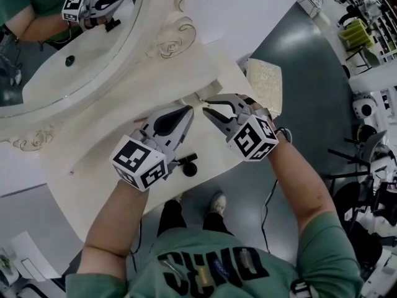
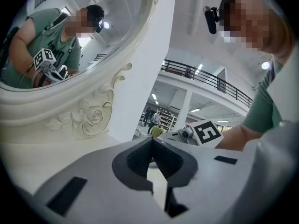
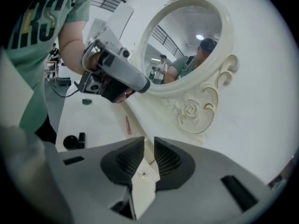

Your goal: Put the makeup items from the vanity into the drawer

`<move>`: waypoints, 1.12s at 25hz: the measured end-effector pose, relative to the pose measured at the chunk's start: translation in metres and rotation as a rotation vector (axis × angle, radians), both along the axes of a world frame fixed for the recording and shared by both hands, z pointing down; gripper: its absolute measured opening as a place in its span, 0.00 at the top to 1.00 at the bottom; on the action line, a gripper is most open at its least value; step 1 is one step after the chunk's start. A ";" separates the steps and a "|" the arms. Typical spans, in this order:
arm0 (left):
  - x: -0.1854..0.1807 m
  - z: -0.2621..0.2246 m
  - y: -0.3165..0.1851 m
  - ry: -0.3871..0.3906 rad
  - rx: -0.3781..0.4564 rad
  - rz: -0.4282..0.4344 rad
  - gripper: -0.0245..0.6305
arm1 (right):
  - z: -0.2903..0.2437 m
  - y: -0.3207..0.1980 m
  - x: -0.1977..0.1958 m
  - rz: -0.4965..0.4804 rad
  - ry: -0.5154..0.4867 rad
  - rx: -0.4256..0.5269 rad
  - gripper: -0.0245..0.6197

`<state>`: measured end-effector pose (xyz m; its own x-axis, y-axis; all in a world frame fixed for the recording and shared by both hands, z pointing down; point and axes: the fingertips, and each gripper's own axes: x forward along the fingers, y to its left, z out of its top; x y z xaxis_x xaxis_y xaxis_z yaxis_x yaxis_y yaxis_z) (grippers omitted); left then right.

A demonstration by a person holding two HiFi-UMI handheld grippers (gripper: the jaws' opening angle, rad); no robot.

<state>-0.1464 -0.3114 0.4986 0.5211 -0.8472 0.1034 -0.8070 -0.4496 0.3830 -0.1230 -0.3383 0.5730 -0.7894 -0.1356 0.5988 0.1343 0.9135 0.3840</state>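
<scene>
My left claw (image 2: 152, 146) is closed. Its ribbed pads meet at the tips with nothing between them. In the head view it is held over the cream worktop (image 1: 105, 135), pointing toward 1 o'clock.

My right claw (image 3: 149, 143) stands narrowly parted and clamps nothing. Through the slot I see only cream surface with a small glint on it that I cannot identify. In the head view it sits just at 3 o'clock of the left one, tips toward 10 o'clock, near the worktop's carved edge.

In the right gripper view the makeup lies on the worktop:
- A slim pink stick (image 3: 127, 124) is just past the pads at 11 o'clock.
- A black round pot (image 3: 70, 143) is at 9 o'clock, with a black tube (image 3: 82, 139) just beside it.
- A small green item (image 3: 86, 101) is farther off at 10 o'clock.

The oval mirror (image 1: 74, 61) fills the head view's 10 o'clock. A textured cream panel (image 1: 265, 82) shows at 1 o'clock, and I cannot tell whether it is the drawer.
</scene>
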 end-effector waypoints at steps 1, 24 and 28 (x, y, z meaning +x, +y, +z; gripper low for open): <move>0.005 -0.006 0.004 -0.004 0.007 0.008 0.95 | -0.011 0.003 0.007 0.029 -0.030 -0.031 0.84; 0.192 -0.202 0.166 -0.117 0.188 0.270 0.95 | -0.274 0.166 0.301 0.555 -0.553 -0.306 0.94; 0.222 -0.204 0.183 -0.105 0.194 0.316 0.95 | -0.280 0.186 0.340 0.640 -0.624 -0.342 0.94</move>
